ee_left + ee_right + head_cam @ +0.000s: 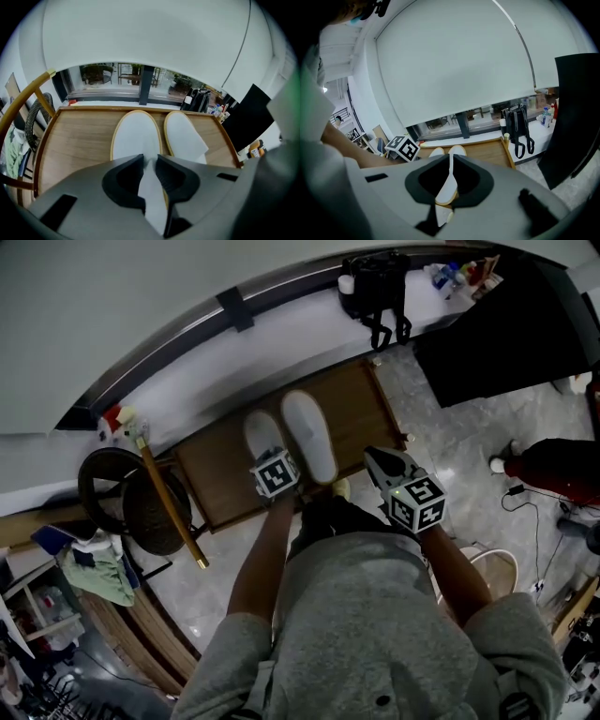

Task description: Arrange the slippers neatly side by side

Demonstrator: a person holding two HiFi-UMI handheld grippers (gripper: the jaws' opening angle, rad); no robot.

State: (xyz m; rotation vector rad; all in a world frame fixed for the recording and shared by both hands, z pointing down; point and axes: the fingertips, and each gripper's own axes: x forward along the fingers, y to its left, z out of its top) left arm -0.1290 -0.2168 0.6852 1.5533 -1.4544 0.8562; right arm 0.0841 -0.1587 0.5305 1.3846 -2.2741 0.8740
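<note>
Two white slippers with tan sole edges lie side by side on a low wooden platform (216,470), toes pointing away from me. My left gripper (149,159) hangs over the heel of the left slipper (136,136). Its jaws stand a little apart, and the slipper's white heel part shows in the gap. The right slipper (185,136) lies close beside it, nearly parallel. In the head view, the marker cube (274,474) covers the left slipper's (262,432) heel. My right gripper (375,460) hovers just right of the right slipper (309,432), tips together, holding nothing.
A black backpack (375,287) stands on the white ledge behind the platform. A round dark stool with a wooden cane (169,507) stands left of it. A black panel (497,334) and a seated person's red clothing (553,470) are on the right, over grey marble floor.
</note>
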